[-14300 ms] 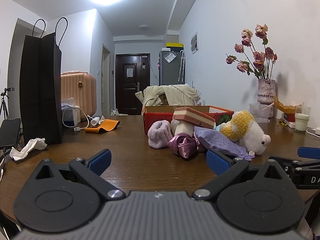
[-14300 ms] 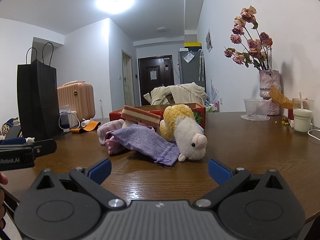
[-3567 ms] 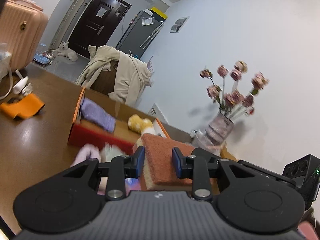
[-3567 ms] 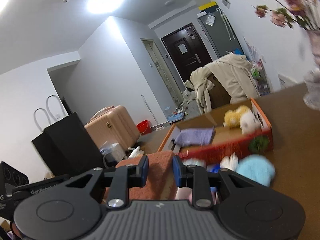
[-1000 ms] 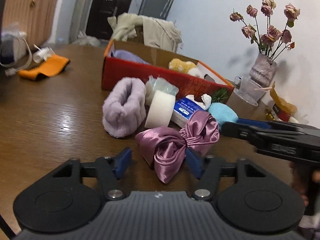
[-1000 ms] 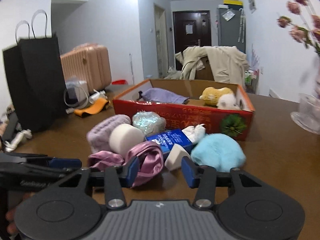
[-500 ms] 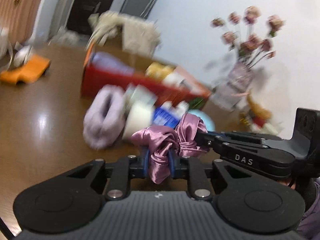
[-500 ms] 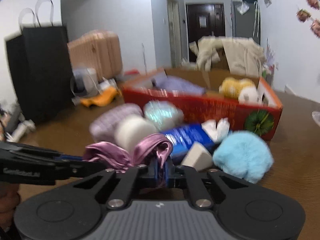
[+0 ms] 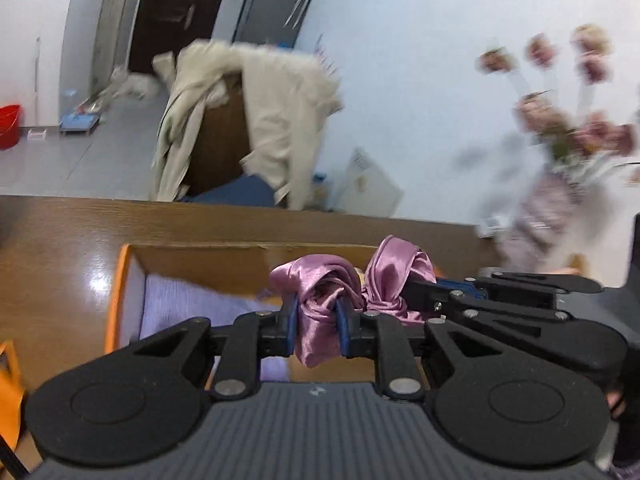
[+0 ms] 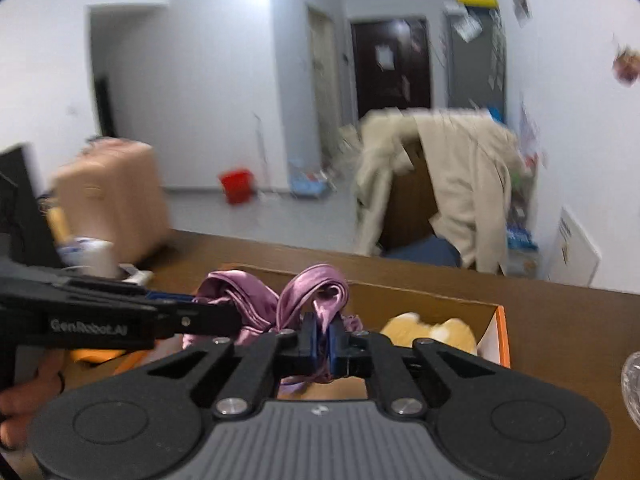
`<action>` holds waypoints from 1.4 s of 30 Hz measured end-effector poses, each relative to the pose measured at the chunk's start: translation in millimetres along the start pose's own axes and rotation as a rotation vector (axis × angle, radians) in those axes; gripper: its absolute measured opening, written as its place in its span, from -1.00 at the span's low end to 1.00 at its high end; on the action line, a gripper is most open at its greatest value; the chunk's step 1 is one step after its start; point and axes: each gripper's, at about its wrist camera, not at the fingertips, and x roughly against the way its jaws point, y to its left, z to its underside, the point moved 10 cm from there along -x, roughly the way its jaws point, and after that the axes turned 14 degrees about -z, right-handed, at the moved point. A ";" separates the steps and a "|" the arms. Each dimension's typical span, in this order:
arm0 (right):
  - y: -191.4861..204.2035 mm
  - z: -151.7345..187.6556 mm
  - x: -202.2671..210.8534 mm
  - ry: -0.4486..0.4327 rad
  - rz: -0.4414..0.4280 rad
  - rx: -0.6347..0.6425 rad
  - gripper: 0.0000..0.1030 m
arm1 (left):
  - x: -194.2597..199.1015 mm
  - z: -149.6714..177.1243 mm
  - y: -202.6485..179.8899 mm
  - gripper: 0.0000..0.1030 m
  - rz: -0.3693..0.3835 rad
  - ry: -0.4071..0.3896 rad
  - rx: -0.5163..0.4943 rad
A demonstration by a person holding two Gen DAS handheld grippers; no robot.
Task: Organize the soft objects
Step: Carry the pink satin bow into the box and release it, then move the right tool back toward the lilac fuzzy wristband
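Left wrist view: the left gripper (image 9: 318, 330) has its fingers clamped on 1 loop of a pink satin bow (image 9: 320, 292), held in the air above an open cardboard box (image 9: 120, 280) on the worktop (image 9: 52, 232). The right gripper (image 9: 424, 294) pinches the bow's other loop. A purple cloth (image 9: 180, 304) lies in the box. The satin looks slippery, so an uneven release could drop it outside the box. The flowers at right are blurred.

Right wrist view: the right gripper's fingers (image 10: 310, 336) are pressed together on the satin. A yellow plush toy (image 10: 432, 334) sits in the box, partly hidden. The box floor below the bow is hidden.
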 end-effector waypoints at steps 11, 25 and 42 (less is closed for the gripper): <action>-48.1 25.3 -103.8 0.193 0.075 -0.010 -0.87 | -115.5 12.1 21.6 -0.16 -0.126 0.168 -0.006; 40.4 -41.8 81.1 0.033 0.064 0.108 -0.18 | 135.9 -33.8 30.5 0.60 -0.132 -0.107 -0.086; 183.9 47.3 274.1 -0.203 0.020 0.168 0.04 | 383.0 121.5 69.8 0.94 -0.206 -0.411 -0.059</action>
